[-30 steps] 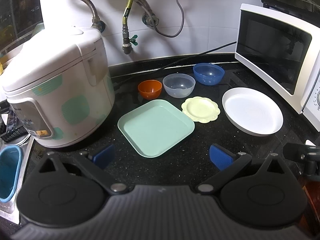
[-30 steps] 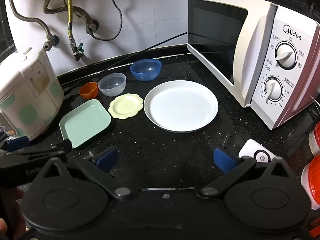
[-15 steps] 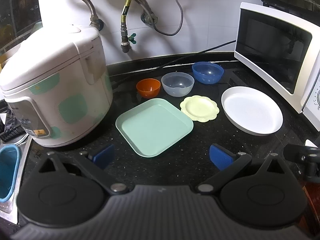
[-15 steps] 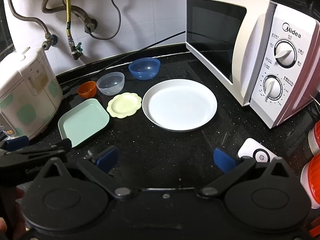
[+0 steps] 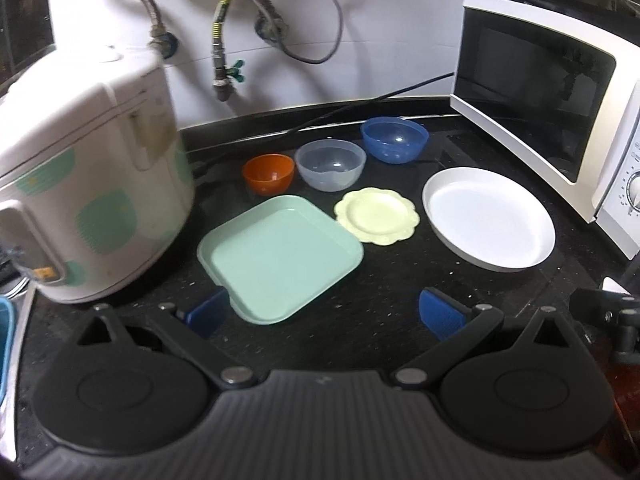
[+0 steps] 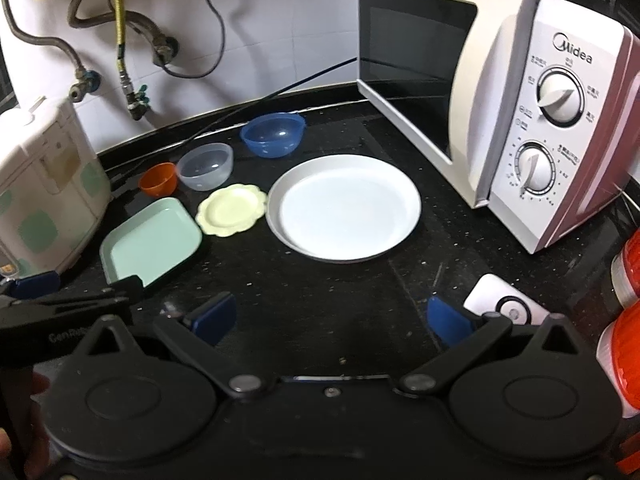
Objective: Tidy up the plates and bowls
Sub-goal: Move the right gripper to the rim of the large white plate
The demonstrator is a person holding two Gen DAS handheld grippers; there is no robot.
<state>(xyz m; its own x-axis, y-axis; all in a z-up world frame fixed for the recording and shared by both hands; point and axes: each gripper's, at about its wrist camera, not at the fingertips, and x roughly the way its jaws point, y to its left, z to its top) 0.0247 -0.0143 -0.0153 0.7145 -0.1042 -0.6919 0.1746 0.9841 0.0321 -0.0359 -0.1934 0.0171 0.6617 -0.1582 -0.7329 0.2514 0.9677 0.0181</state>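
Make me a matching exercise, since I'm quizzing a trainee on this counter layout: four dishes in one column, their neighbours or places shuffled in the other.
Dishes:
1. orange bowl
2. blue bowl
3. white plate
4. green square tray

Places:
A. in front of the microwave
B. nearest the left gripper
C. closest bowl to the rice cooker
D. rightmost bowl in the row

Pairs: 1-C, 2-D, 3-A, 4-B
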